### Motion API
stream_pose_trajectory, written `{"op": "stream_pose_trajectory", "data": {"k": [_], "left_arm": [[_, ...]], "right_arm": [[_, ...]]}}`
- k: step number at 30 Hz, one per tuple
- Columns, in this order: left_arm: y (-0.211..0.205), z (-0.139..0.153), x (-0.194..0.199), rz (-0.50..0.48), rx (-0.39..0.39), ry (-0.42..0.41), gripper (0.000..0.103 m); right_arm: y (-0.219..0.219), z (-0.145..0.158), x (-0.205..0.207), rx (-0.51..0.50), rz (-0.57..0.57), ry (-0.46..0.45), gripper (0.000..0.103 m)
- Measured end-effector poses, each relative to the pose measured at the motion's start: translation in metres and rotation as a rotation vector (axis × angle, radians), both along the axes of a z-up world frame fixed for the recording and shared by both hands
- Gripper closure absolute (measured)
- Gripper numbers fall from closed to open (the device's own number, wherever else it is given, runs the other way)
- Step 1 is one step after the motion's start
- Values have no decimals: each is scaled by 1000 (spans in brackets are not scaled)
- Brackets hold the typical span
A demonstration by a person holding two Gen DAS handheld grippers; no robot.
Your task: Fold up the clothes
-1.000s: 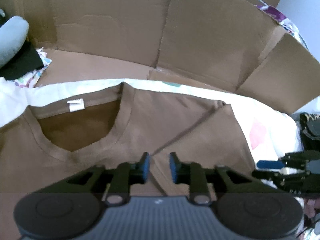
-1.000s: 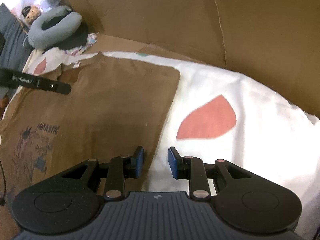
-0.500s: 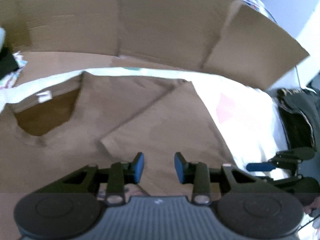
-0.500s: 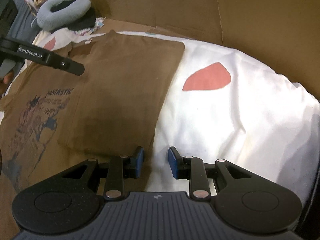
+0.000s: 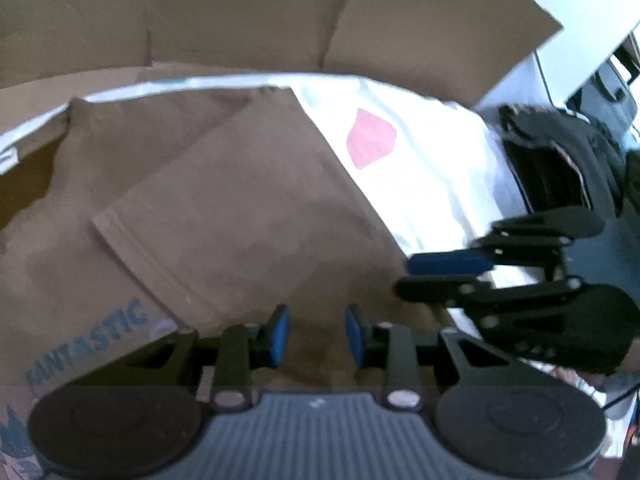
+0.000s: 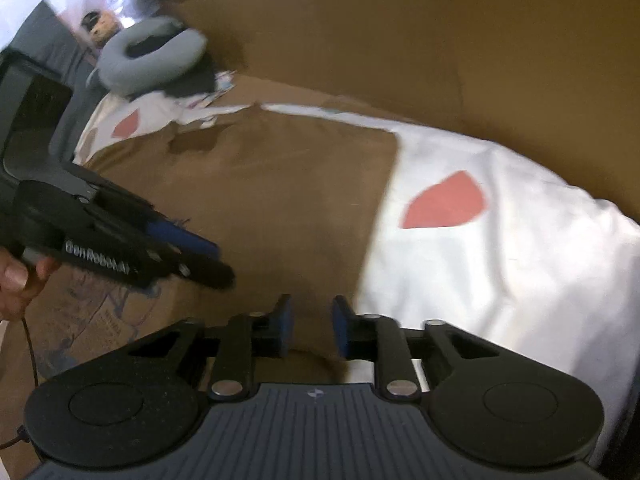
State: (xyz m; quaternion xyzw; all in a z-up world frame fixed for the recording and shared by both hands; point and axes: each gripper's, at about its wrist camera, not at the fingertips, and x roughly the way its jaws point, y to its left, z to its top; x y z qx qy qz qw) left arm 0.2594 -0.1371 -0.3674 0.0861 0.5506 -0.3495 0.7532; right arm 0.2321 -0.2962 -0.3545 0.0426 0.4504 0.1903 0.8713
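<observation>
Brown t-shirt (image 5: pixel 248 208) lying on white sheet (image 6: pixel 500 280) w/ sleeve folded in; left gripper (image 5: pixel 314 334) & right gripper (image 6: pixel 308 326) hovering, fingers apart, gripping nothing.

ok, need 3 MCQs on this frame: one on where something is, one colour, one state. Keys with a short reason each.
1. Where does the grey neck pillow lie relative to the brown T-shirt in the right wrist view?
A. Beyond the shirt, at far left
B. On the shirt's print
C. On the pink patch

2. What colour is the word printed on the shirt in the left wrist view?
A. Red
B. Blue
C. Yellow

3. How do the left tongs and right tongs stand?
A. Both shut on cloth
B. Left shut, right open
C. Both open, nothing between the pads

Answers:
1. A: the pillow sits at the far left, past the collar end of the shirt.
2. B: the lettering reads blue on the brown cloth.
3. C: each wrist view shows a clear gap between the blue pads, with cloth only beneath.
</observation>
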Motion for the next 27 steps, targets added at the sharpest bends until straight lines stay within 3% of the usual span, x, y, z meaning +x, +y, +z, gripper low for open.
{"op": "stream_pose_trajectory", "data": {"k": [8, 17, 22, 27], "left_arm": [[2, -13, -9, -76, 80, 33, 72], [16, -10, -8, -133, 141, 51, 72], [31, 16, -1, -122, 125, 64, 67], [34, 61, 5, -86, 82, 48, 56]], "right_arm": [[23, -24, -6, -64, 60, 41, 80], [19, -26, -10, -79, 56, 68, 79], [16, -15, -12, -50, 37, 90, 69], [7, 21, -14, -44, 39, 97, 69]]}}
